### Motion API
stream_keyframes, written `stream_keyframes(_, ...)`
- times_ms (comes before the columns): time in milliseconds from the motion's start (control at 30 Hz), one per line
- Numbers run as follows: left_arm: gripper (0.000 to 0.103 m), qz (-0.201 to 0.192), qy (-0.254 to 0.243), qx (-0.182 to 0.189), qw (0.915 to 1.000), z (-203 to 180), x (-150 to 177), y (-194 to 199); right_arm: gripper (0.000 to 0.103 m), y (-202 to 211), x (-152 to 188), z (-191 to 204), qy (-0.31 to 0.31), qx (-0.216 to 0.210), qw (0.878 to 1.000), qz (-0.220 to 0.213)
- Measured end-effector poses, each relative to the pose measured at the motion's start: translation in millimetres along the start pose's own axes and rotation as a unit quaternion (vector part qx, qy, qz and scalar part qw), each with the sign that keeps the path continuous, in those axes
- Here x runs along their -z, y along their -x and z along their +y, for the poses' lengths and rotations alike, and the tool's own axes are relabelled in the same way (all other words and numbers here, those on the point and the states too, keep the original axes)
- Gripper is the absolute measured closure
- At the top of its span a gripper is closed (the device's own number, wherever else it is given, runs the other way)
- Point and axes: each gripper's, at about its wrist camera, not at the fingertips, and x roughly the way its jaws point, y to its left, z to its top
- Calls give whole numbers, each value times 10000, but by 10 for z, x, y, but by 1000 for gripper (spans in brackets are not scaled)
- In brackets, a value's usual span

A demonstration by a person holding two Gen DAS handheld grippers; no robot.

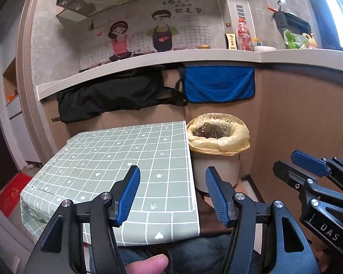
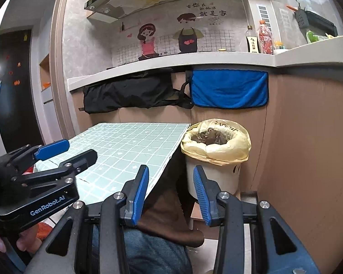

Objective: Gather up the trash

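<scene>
A white trash bin [image 1: 217,173] lined with a yellow bag [image 1: 219,145] stands on the floor at the table's far right corner; brownish waste lies inside it. The right wrist view shows the same bin [image 2: 213,178] straight ahead. My left gripper [image 1: 172,173] hovers open over the table's right edge, nothing between its blue pads. My right gripper [image 2: 171,171] is open and empty too, low in front of the bin. Each gripper shows in the other's view: the right one [image 1: 285,159] at the right edge, the left one [image 2: 81,148] over the table.
A table with a green checked cloth [image 1: 125,159] fills the left half. Behind it runs a kitchen counter [image 1: 148,61] with a black bag [image 1: 112,96] and a blue towel [image 1: 219,84] hanging below. Bottles [image 1: 243,34] stand on the counter. The person's legs [image 2: 148,246] are below.
</scene>
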Motion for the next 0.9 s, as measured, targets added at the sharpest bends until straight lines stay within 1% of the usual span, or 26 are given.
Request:
stream_keyframes(400, 43, 171, 266, 112, 9994, 75, 1, -59, 65, -101, 16, -36, -160, -17, 9997, 187)
stream_keyframes(900, 43, 149, 329, 80, 9993, 124, 3, -61, 65, -149, -3, -72, -177, -8, 9996, 212)
